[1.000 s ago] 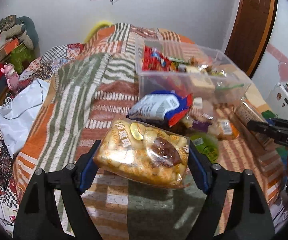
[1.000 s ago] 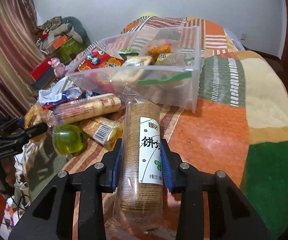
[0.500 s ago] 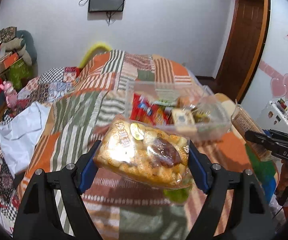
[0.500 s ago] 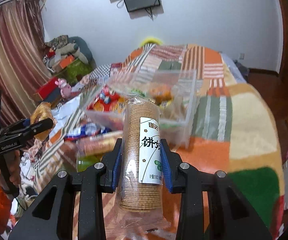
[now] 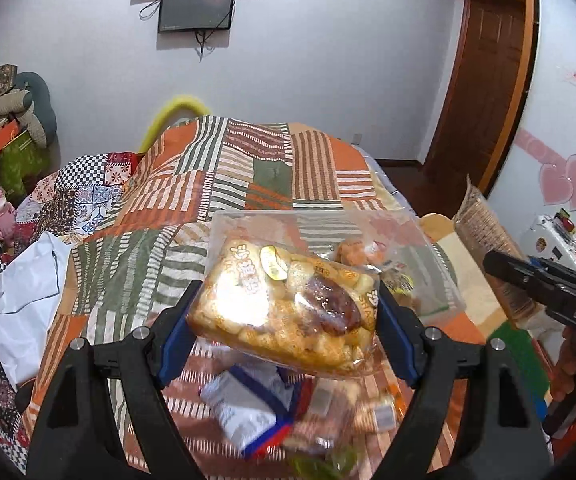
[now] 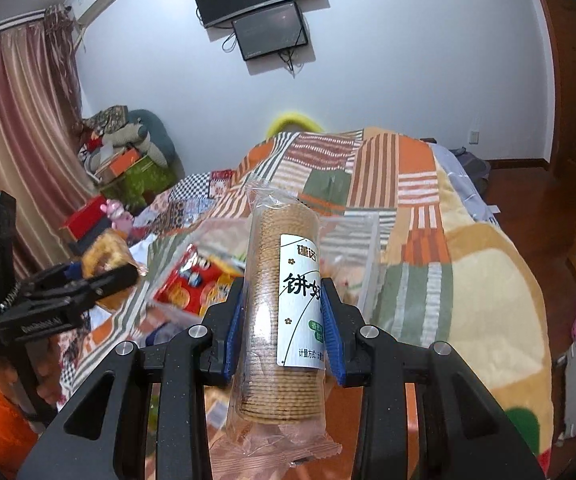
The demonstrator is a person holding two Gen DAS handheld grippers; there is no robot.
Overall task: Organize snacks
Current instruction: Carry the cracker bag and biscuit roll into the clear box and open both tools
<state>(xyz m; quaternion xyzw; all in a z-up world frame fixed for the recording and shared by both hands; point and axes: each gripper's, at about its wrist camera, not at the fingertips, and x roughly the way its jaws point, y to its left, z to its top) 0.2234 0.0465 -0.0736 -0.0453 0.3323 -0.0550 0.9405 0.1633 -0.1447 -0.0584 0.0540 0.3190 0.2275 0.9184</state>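
My left gripper is shut on a clear bag of golden puffed snacks, held in the air above the bed. My right gripper is shut on a clear sleeve of round biscuits with a white label, held upright. A clear plastic bin with several snack packs sits on the bed behind both; it also shows in the right wrist view. Each gripper appears in the other's view: the right one at the right, the left one at the left.
Loose snack packs, one blue and white, lie blurred on the patchwork quilt below my left gripper. A white bag lies at the left. Clutter and a pink toy sit left of the bed. A wooden door is at the right.
Both grippers have lifted with their snacks. The views have tilted up, so the bin and the loose packs now sit lower in frame and more of the wall shows.
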